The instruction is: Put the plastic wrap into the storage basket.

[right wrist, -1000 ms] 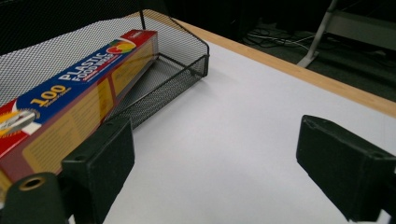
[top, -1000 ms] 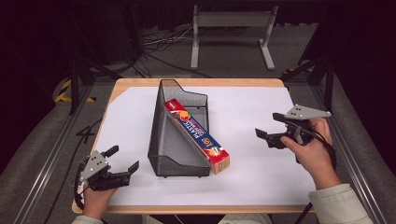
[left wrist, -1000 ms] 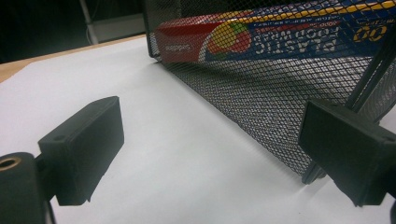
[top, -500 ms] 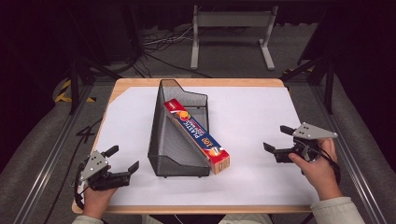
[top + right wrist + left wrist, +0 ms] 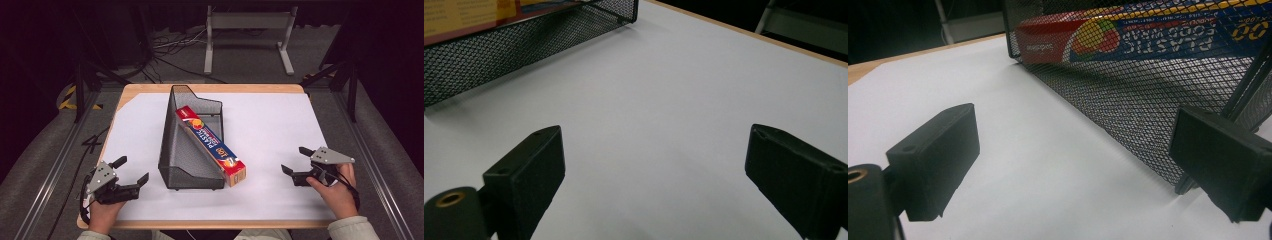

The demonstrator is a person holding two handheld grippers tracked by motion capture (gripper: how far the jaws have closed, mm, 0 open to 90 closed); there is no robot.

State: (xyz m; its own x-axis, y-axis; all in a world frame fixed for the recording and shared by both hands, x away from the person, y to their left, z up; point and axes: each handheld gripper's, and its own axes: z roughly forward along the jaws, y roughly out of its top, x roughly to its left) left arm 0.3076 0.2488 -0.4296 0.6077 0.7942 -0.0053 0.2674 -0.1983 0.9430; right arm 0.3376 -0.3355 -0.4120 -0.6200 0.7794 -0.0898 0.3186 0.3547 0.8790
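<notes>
Both claws were spread wide and held nothing. From above, the left claw (image 5: 131, 171) sat at the near left corner of the table (image 5: 280, 89), low over the white sheet (image 5: 270, 130), its jaws aimed toward the mesh rack (image 5: 187, 165) and stopping just short of the rack's near left corner. The hand (image 5: 102, 212) behind it hung at the table's near edge. In the left gripper view, the left claw (image 5: 1073, 165) framed the rack (image 5: 1148, 120) close up, with the right-hand jaw overlapping the rack's corner post in the picture, though I could not tell whether it touched. Through the mesh the box (image 5: 1128, 37) showed, its printing upside down from that side.

At the near right, the right claw (image 5: 297, 161) hovered over bare sheet, well apart from the rack, with the other hand (image 5: 335, 192) gripping it from behind. In the right gripper view, the right claw (image 5: 651, 170) looked across open white sheet (image 5: 674, 85), with the rack (image 5: 514, 45) at the upper left and a yellow strip of the box (image 5: 469, 15) above it.

From above, the box (image 5: 210, 144) lay slantwise in the rack, its far end deep inside and its near end (image 5: 236, 174) poking out past the rack's near right corner, onto the sheet.
</notes>
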